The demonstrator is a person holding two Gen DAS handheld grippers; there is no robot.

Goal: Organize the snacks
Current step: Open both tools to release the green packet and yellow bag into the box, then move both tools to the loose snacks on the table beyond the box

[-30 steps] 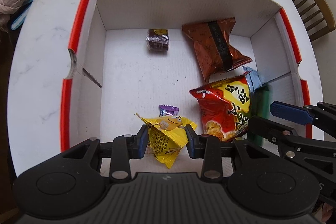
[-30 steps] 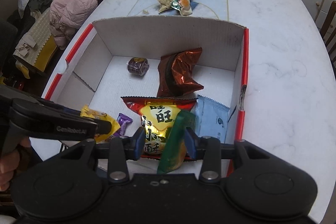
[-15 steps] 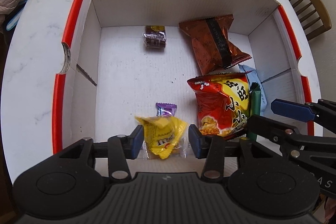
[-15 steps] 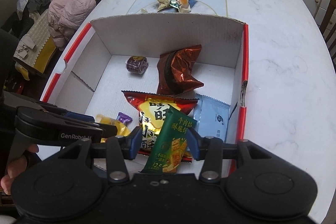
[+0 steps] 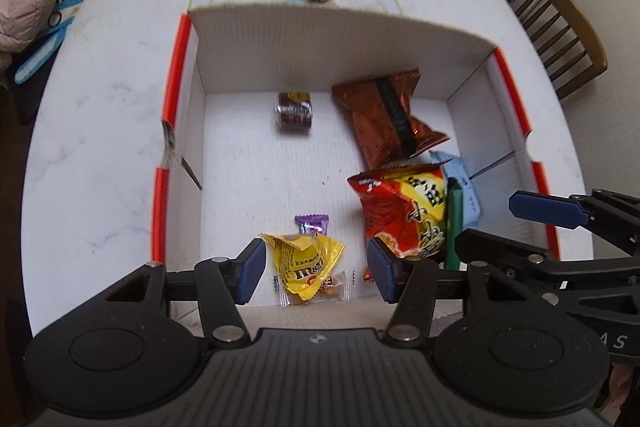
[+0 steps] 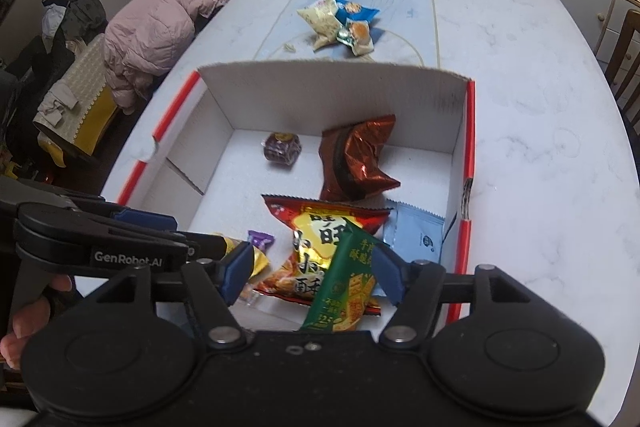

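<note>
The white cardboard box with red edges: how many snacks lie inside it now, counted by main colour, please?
Brown: 2, a small round dark brown wrapped cake and a shiny brown foil packet
Red and yellow: 1, a crisp bag
Yellow: 1, a candy bag
Purple: 1, a small sweet
Green: 1, a flat packet
Light blue: 1, a sachet
Clear: 1, a small wrapper
Total: 8

Soft, even indoor light (fisheye-bent edges, slight blur)

A matt white corrugated-cardboard box (image 5: 240,51) holds a glossy crinkled brown foil packet (image 6: 356,155), on a smooth marbled tabletop (image 6: 540,131).
</note>
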